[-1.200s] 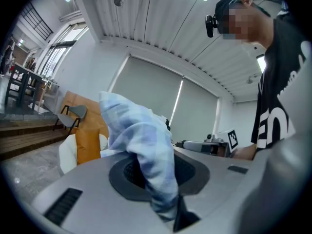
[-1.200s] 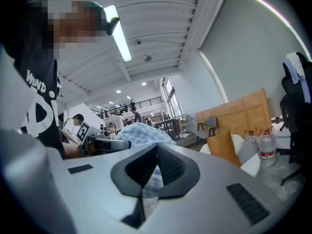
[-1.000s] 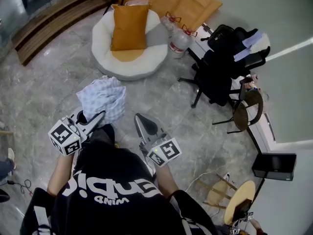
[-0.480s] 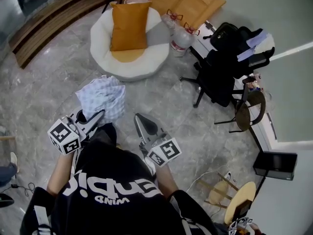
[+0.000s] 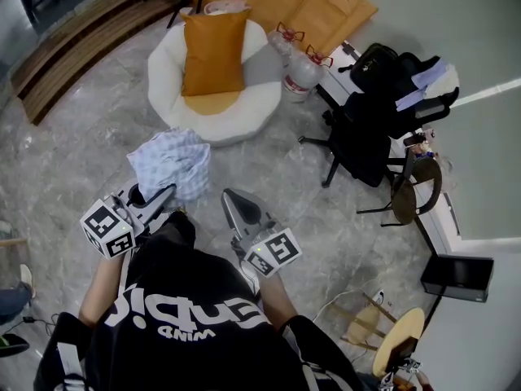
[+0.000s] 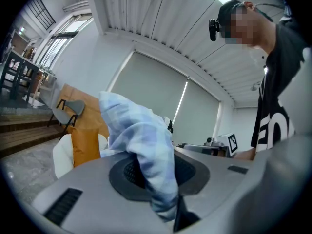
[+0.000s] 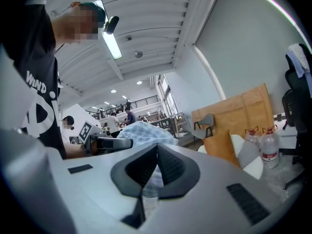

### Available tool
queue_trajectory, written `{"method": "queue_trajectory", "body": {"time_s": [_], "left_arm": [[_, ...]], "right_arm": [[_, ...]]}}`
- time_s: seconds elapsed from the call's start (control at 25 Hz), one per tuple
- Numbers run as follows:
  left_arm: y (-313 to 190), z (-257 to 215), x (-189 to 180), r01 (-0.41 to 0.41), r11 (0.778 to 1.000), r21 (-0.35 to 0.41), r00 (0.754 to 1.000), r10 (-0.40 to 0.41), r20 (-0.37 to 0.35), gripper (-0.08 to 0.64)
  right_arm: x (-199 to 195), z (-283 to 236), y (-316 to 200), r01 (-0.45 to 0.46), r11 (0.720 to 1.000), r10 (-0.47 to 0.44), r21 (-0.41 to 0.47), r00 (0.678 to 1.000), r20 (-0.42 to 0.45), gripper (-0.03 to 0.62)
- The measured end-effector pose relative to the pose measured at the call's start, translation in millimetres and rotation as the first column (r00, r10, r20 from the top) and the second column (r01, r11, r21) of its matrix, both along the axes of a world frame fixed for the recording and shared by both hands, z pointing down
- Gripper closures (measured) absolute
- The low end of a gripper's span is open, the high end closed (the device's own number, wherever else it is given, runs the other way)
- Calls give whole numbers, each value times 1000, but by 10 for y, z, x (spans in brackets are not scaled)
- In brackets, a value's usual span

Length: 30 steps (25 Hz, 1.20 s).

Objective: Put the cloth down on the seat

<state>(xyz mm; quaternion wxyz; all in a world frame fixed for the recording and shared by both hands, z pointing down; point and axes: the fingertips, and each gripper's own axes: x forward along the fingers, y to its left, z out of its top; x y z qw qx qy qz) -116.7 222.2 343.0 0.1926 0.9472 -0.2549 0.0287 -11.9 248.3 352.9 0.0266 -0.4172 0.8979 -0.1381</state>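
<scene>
my left gripper is clamped on the cloth at left centre, my right gripper is closed and empty, and the seat at upper centre lies well apart, so the whole put-down remains.

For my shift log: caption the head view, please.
Left gripper holds a checked cloth above the floor, short of the white seat.

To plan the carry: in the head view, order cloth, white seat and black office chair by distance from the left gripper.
1. cloth, clamped in the left gripper.
2. white seat, ahead on the floor.
3. black office chair, far to the right.
</scene>
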Motion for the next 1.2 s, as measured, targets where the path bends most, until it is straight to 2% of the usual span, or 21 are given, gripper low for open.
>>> {"method": "queue_trajectory", "body": {"time_s": [0.32,0.68,1.2], "left_arm": [[-547,-3,-65,-27,1000,6,999,27,-21,474],[-1252,-37,-228,-63,998,-5,998,63,-11,474],[-1682,42,-138,-105,994,-37,994,104,-28,474]], "right_arm": [[-83,-99,-493,-13,1000,13,-2,1000,-11,572],[-275,-104,-1217,-37,999,37,10,999,-13,572],[-160,-13,-1553,-95,995,94,-36,995,-30,572]]}}
